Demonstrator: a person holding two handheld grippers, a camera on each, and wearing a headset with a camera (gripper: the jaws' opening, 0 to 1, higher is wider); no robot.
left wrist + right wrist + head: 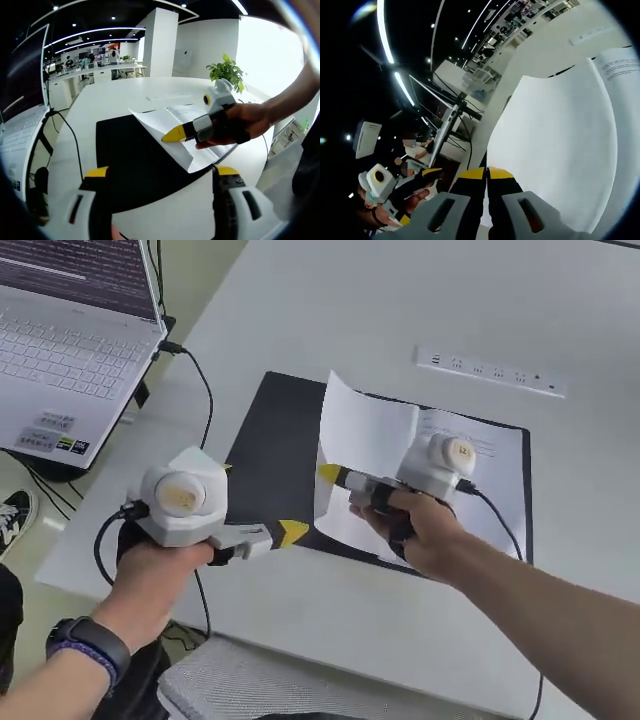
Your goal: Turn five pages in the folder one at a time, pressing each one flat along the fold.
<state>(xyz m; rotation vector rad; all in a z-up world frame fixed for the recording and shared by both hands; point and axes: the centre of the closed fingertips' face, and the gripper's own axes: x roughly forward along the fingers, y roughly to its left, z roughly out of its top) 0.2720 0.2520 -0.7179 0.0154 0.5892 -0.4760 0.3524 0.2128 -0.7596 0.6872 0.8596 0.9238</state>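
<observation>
Left tool [292,533] is being held jaws apart beside the folder [268,445] on the counter [400,300], while its lifted page [365,430] — being clamped by the right tool [328,475] — could be creased or torn by a hard pull.

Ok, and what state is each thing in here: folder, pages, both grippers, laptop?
black folder: open, lying flat on the white table.
blank white sheet: lifted and curling, not yet pressed flat.
printed page: lying flat in the folder.
right gripper: shut on the blank white sheet's edge.
left gripper: open, holding nothing.
silver laptop: lid open, screen lit.
</observation>
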